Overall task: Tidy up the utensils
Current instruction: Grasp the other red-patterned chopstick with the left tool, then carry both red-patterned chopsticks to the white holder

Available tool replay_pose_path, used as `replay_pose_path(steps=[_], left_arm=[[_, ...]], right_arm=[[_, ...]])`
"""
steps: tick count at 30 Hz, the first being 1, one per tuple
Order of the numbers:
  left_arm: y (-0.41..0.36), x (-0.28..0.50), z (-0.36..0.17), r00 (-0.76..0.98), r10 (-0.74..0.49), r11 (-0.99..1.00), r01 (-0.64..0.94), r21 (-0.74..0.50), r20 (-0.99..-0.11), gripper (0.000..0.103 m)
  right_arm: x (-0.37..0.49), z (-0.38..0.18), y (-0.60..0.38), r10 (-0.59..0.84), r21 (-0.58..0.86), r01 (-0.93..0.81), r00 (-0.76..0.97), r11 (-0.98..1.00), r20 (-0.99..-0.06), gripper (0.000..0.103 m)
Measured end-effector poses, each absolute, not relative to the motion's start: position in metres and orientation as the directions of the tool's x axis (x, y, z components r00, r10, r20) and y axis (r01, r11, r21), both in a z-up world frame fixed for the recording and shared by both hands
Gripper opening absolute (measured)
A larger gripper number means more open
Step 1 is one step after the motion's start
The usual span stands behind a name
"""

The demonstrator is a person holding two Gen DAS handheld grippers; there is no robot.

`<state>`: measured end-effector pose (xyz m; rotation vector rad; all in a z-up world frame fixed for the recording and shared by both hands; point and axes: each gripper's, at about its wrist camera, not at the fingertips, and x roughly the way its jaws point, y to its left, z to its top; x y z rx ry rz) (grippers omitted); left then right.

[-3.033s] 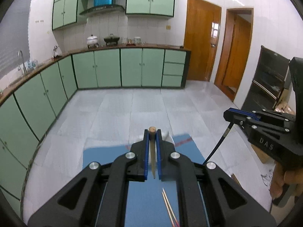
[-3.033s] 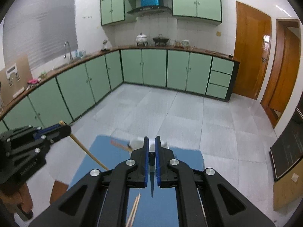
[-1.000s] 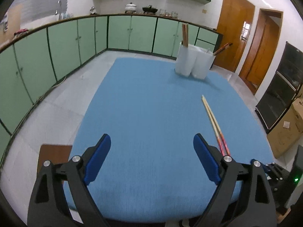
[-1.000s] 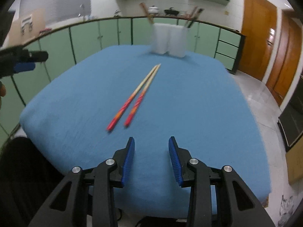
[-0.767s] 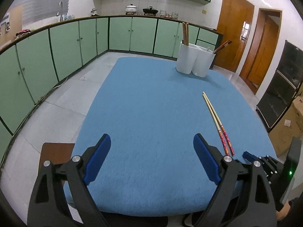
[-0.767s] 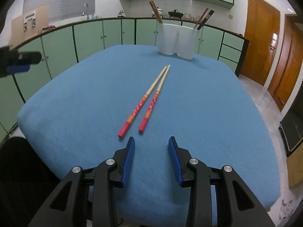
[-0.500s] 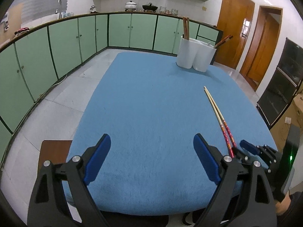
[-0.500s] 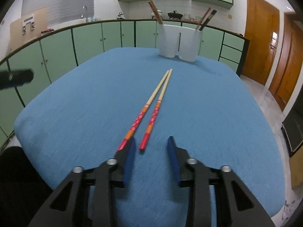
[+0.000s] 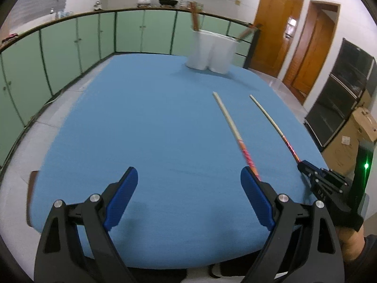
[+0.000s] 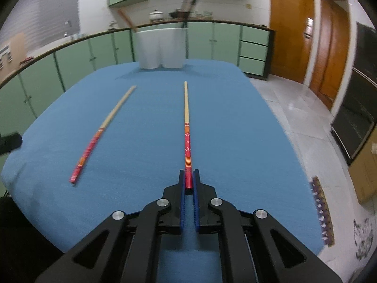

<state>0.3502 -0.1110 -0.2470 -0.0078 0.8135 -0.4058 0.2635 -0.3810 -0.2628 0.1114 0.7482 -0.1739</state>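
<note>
Two red-ended wooden chopsticks lie on the blue table cloth (image 9: 141,129). My right gripper (image 10: 188,184) is shut on the red end of one chopstick (image 10: 186,122), which points away toward the white utensil holder (image 10: 161,48). The other chopstick (image 10: 103,127) lies to its left. In the left wrist view my left gripper (image 9: 188,195) is open and empty near the table's front edge, its right finger next to the loose chopstick (image 9: 232,127). The right gripper (image 9: 306,167) holds the held chopstick (image 9: 271,120) there. The holder (image 9: 212,54) stands at the far end with utensils in it.
Green kitchen cabinets (image 9: 59,47) run along the left and far side. Wooden doors (image 9: 278,28) and a dark oven cabinet (image 9: 341,94) stand at the right. A cardboard box (image 9: 348,141) sits on the floor by the table's right edge.
My right gripper moved forward and shut on one chopstick's red end. The pair now lies apart. My left gripper stayed open and shifted closer to the loose chopstick.
</note>
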Motion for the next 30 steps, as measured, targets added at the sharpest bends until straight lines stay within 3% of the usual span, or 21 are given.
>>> replay_pose_path(steps=[8, 13, 15, 18, 20, 21, 25, 30], left_arm=[[-0.178, 0.342, -0.275, 0.579, -0.358, 0.911, 0.389, -0.138, -0.732, 0.086], [-0.203, 0.34, -0.291, 0.604, -0.297, 0.92, 0.388, -0.053, -0.74, 0.083], [-0.203, 0.339, -0.292, 0.625, -0.273, 0.926, 0.377, -0.023, -0.731, 0.075], [-0.195, 0.339, -0.292, 0.655, -0.254, 0.936, 0.352, -0.01, -0.712, 0.049], [-0.186, 0.342, -0.291, 0.671, -0.24, 0.949, 0.316, -0.022, -0.701, 0.019], [-0.181, 0.344, -0.29, 0.673, -0.239, 0.952, 0.303, -0.034, -0.7, 0.013], [-0.164, 0.346, -0.289, 0.693, -0.209, 0.97, 0.237, -0.055, -0.69, 0.005], [-0.139, 0.341, -0.288, 0.698, -0.161, 0.985, 0.163, -0.063, -0.698, 0.005]], right_arm=[[0.255, -0.263, -0.408, -0.116, 0.09, 0.243, 0.718, 0.966, -0.687, 0.006], [0.251, -0.263, -0.409, -0.102, 0.101, 0.232, 0.722, 0.967, -0.684, 0.006], [0.25, -0.264, -0.408, -0.096, 0.102, 0.225, 0.724, 0.969, -0.683, 0.006], [0.252, -0.264, -0.406, -0.09, 0.1, 0.214, 0.727, 0.972, -0.681, 0.006], [0.252, -0.264, -0.405, -0.086, 0.099, 0.208, 0.727, 0.973, -0.681, 0.006], [0.253, -0.264, -0.404, -0.085, 0.097, 0.204, 0.728, 0.974, -0.68, 0.006], [0.254, -0.263, -0.396, -0.084, 0.076, 0.183, 0.731, 0.98, -0.677, 0.006], [0.254, -0.262, -0.374, -0.049, 0.048, 0.109, 0.74, 0.993, -0.671, 0.006]])
